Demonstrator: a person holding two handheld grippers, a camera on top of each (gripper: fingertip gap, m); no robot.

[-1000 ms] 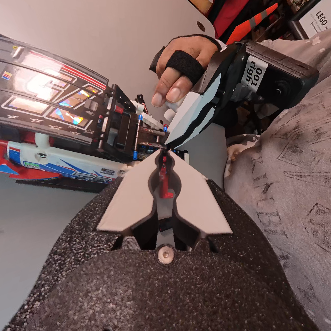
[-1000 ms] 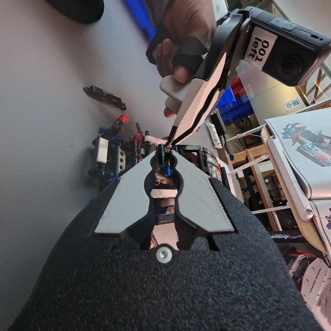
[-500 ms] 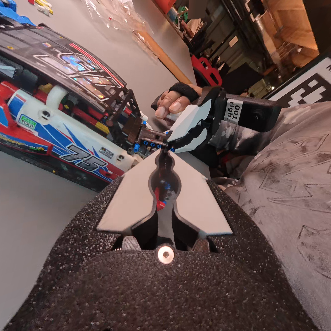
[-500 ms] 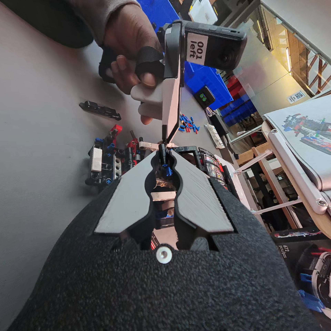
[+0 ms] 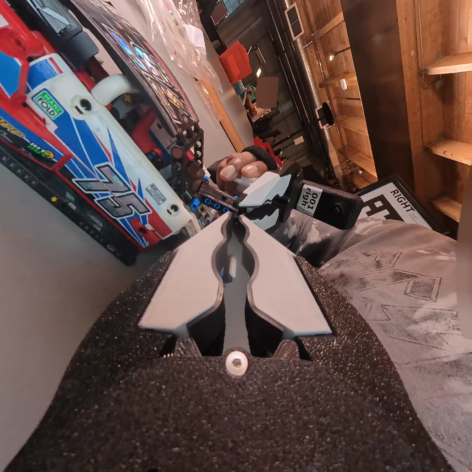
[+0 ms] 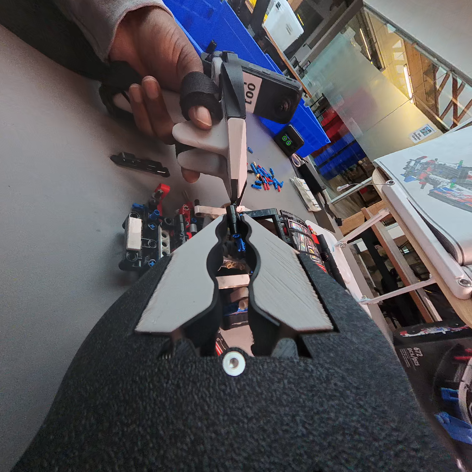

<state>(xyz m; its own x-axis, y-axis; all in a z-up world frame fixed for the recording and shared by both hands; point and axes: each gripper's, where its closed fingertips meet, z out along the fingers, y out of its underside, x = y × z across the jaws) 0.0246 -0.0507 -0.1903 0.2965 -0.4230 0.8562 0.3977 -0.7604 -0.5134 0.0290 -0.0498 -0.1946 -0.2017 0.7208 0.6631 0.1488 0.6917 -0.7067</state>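
My right gripper [image 6: 233, 217] is shut on a short black beam with blue pins [image 6: 233, 224], held just above a red, white and blue brick-built race car [image 5: 89, 153]. My left gripper [image 5: 235, 218] is shut, its tips pinching the same beam's end. In the right wrist view it [image 6: 235, 198] comes down from above onto the beam's top. In the left wrist view the right gripper [image 5: 238, 209] grips the beam [image 5: 217, 200] from the right, tip to tip with mine. A hand holds each gripper.
A black, red and grey brick sub-assembly [image 6: 153, 235] lies on the grey table [image 6: 51, 178], with a black strip part [image 6: 139, 163] and a pile of loose blue and red pins [image 6: 265, 178] beyond. Blue bins [image 6: 229, 33], an open instruction booklet [image 6: 434, 178] and plastic bags [image 5: 184, 38] stand around.
The left gripper has swung upright over the right gripper's tips. Both stay shut at the same spot on the beam. The car looms closer in the left wrist view.
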